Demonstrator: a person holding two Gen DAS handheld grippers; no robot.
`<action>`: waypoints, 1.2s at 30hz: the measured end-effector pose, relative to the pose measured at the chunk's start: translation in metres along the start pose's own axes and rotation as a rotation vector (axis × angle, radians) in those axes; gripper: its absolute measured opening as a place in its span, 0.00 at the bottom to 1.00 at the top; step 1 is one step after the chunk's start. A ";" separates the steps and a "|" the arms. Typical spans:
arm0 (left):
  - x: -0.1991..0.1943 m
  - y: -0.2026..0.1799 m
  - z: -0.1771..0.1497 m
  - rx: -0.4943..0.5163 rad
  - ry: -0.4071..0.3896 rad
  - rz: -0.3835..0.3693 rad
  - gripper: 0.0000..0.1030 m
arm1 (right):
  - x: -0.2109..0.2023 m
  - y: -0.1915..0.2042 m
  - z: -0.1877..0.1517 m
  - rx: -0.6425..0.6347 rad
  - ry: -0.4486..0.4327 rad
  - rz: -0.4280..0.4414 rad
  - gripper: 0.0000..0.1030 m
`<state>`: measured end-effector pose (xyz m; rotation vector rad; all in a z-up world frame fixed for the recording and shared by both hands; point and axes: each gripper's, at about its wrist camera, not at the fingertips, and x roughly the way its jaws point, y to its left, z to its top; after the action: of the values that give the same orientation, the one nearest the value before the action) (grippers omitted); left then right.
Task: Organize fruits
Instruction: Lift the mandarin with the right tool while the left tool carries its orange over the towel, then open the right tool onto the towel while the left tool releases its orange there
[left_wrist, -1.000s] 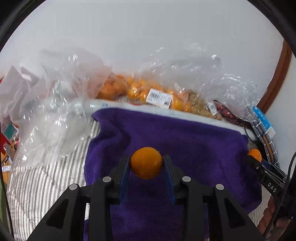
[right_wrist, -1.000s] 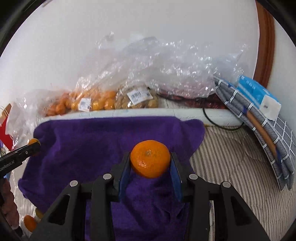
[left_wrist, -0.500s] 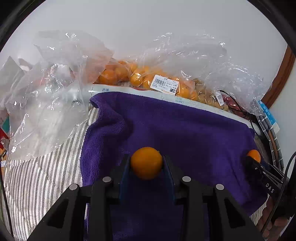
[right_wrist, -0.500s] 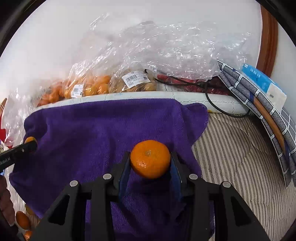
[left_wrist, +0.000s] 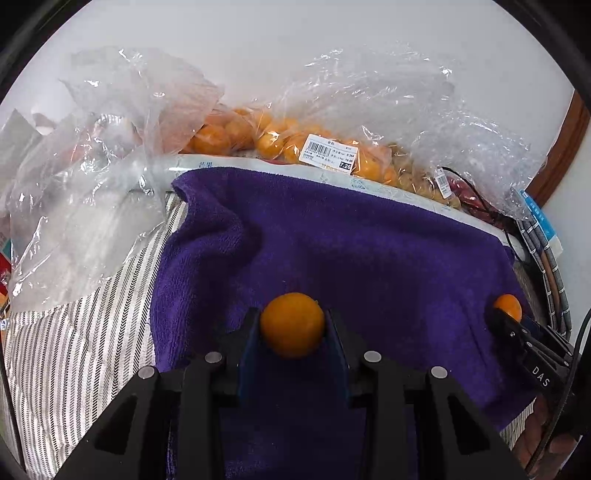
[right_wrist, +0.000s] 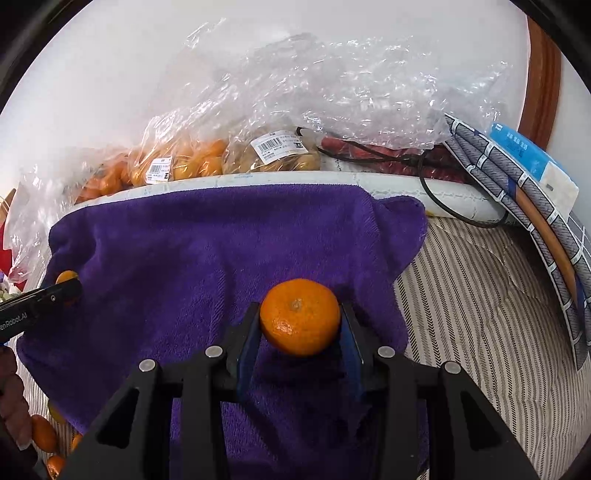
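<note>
My left gripper (left_wrist: 292, 328) is shut on a small smooth orange fruit (left_wrist: 292, 324), held low over the purple towel (left_wrist: 351, 243). My right gripper (right_wrist: 300, 328) is shut on a mandarin (right_wrist: 300, 316) over the right part of the same towel (right_wrist: 207, 243). The right gripper with its mandarin (left_wrist: 508, 305) shows at the right edge of the left wrist view. The left gripper's tip and fruit (right_wrist: 66, 277) show at the left edge of the right wrist view.
Clear plastic bags of orange fruit (left_wrist: 280, 140) and a bag of paler fruit (right_wrist: 280, 155) lie along the wall behind a white board edge (right_wrist: 332, 179). Crumpled plastic (left_wrist: 74, 192) lies left. Striped cloth (right_wrist: 480, 314), a black cable (right_wrist: 443, 210) and folded fabric (right_wrist: 524, 199) lie right. Loose fruits (right_wrist: 44, 432) lie lower left.
Both grippers have dropped and tilted down toward the towel, each still holding its fruit. The bags at the wall sit higher in both views.
</note>
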<state>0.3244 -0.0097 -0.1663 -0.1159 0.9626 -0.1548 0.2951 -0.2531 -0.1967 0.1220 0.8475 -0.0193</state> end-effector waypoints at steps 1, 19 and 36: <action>0.001 0.000 0.000 0.000 0.005 0.002 0.33 | 0.000 0.000 0.000 -0.002 0.002 0.001 0.40; 0.002 0.002 0.002 -0.006 0.010 0.004 0.33 | 0.000 0.002 -0.003 -0.008 0.022 0.047 0.48; -0.026 0.006 0.009 -0.039 -0.105 0.011 0.47 | -0.048 0.003 0.000 0.013 -0.065 -0.005 0.59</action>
<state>0.3180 0.0015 -0.1409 -0.1534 0.8613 -0.1185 0.2631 -0.2513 -0.1607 0.1310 0.7833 -0.0333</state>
